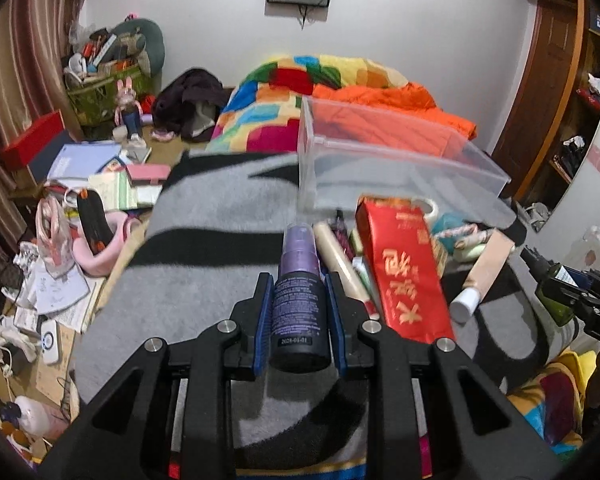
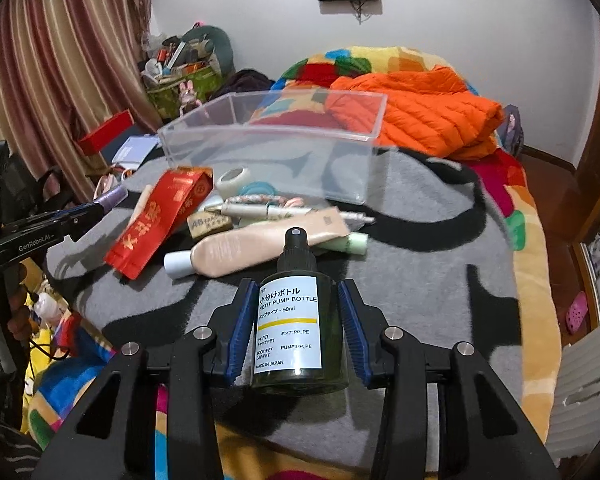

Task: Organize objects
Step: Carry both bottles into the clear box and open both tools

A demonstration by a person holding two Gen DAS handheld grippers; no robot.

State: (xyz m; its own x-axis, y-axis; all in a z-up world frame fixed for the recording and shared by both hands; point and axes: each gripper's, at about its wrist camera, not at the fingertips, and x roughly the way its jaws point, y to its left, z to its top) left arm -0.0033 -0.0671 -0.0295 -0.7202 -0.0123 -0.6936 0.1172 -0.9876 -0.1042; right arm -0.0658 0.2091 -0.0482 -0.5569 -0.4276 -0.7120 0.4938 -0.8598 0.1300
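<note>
- left gripper [image 1: 300, 316] clamped on purple spray bottle [image 1: 298, 300], pads tight on both sides, bottle lifted off grey blanket [image 1: 220, 220], cap pointing toward clear bin [image 1: 380, 160]
- right gripper [image 2: 298, 328] around dark green pump bottle [image 2: 294, 320]; blue pads close on both flanks, left pad looks touching, thin gap at right pad, so full clamp not confirmed
- clear bin sits at far end of blanket, empty as far as visible; nothing sorted into it yet
- still loose in pile just in front of bin: red packet [image 2: 160, 220], beige tube [image 2: 252, 248], tape roll [image 2: 232, 178], pens [image 2: 260, 210], pale green tube [image 2: 352, 242]
- judgement: early stage, two bottles in hand, zero placed; next up likely drop both in bin, then clear pile
</note>
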